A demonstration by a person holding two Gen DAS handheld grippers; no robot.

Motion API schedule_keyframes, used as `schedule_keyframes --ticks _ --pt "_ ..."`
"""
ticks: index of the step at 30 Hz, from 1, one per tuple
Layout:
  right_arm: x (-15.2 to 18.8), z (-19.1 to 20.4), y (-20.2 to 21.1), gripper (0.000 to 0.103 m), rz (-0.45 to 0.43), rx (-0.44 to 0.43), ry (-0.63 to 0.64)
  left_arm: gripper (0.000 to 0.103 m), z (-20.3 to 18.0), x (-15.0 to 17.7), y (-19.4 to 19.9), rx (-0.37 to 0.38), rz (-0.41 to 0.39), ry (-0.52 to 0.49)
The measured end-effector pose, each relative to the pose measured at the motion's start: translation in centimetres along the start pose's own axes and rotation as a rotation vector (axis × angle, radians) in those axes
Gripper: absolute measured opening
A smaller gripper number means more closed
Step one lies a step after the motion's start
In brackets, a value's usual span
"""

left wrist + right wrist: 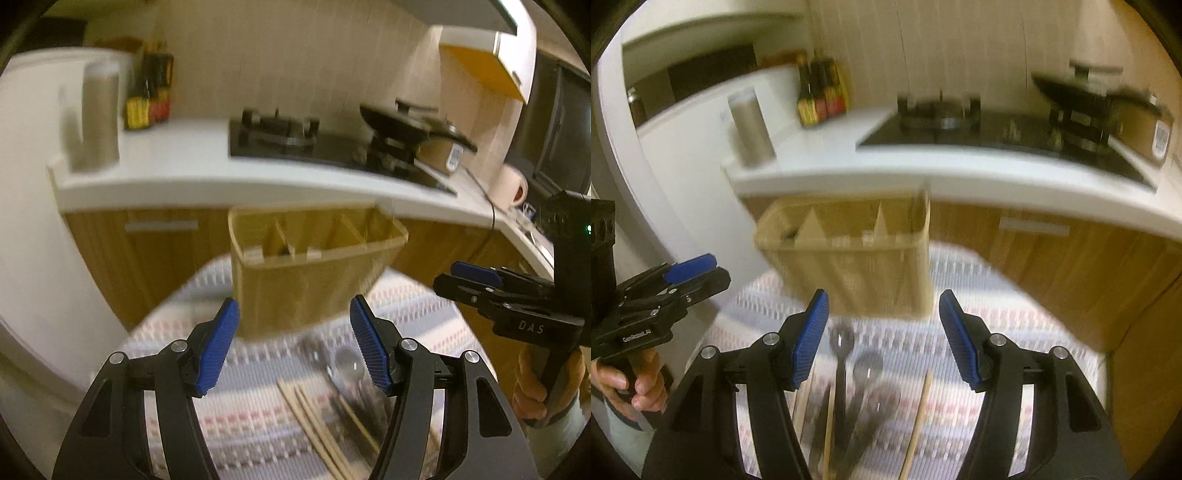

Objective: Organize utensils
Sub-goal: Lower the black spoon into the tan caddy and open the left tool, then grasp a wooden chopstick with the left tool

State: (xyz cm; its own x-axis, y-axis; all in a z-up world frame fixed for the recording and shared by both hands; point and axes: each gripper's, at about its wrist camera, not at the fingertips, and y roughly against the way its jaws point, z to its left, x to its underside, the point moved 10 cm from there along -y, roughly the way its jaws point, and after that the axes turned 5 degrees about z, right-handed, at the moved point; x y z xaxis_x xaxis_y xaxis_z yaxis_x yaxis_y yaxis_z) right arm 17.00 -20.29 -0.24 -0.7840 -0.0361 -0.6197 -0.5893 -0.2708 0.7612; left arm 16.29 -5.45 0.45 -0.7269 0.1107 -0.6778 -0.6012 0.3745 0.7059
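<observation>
Both claws gaping, empty, near utensil caddy (310, 280).

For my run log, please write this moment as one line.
left claw: open, empty | right claw: open, empty | utensils: lying on mat | holder: upright behind them

Motion blur smeared both views; the utensil caddy (314, 280) showed soft edges, and the contents of its compartments could not be told; the spoons (866, 387) and chopsticks (317, 428) ran off the bottom edge behind the gripper frames; the sauce bottles' (822, 94) labels were unreadable; the pan (402, 123) was smeared.
</observation>
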Motion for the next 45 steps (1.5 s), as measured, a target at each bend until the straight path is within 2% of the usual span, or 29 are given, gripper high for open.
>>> schedule_keyframes --ticks 7,9,13,16,18,29,33,36,40,41,42,45 --pt "5.5 -0.5 -4.5 0.058 0.249 -0.046 -0.063 0.058 1.1 5.8 -4.2 -0.012 0.205 0.020" --pt "6.8 -0.5 -5.7 0.058 0.304 -0.060 -0.082 0.049 1.4 7.8 -5.8 -0.013 0.274 0.016" --pt "8.3 -0.6 -7.5 0.058 0.368 -0.063 -0.099 0.047 1.9 10.4 -8.2 -0.007 0.349 0.028" --pt "8.9 -0.5 -8.1 0.054 0.386 -0.060 -0.102 0.046 2.3 11.1 -9.4 -0.005 0.368 0.038" --pt "9.1 -0.5 -8.3 0.054 0.391 -0.052 -0.101 0.039 2.5 11.3 -10.1 -0.023 0.373 0.033" --pt "8.8 -1.6 -9.1 0.054 0.404 -0.047 -0.125 0.037 0.6 11.6 -11.0 -0.159 0.343 -0.103" --pt "9.1 -1.0 -9.3 0.054 0.409 -0.040 -0.111 0.026 0.0 11.7 -10.9 -0.139 0.363 -0.118" --pt "9.3 -0.9 -9.4 0.054 0.410 -0.031 -0.106 0.026 -0.1 11.5 -11.1 -0.128 0.381 -0.120" --pt "9.3 -0.9 -9.7 0.054 0.421 -0.013 -0.107 0.028 -0.4 11.5 -11.7 -0.155 0.399 -0.157" --pt "9.3 -0.9 -9.7 0.054 0.426 -0.009 -0.105 0.026 -0.5 11.4 -11.8 -0.165 0.402 -0.170" --pt "9.3 -0.9 -9.7 0.054 0.432 -0.002 -0.102 0.016 -0.6 11.3 -11.8 -0.170 0.404 -0.180" --pt "9.7 -0.7 -9.9 0.054 0.450 0.004 -0.093 0.006 -0.4 11.4 -11.7 -0.187 0.409 -0.184"
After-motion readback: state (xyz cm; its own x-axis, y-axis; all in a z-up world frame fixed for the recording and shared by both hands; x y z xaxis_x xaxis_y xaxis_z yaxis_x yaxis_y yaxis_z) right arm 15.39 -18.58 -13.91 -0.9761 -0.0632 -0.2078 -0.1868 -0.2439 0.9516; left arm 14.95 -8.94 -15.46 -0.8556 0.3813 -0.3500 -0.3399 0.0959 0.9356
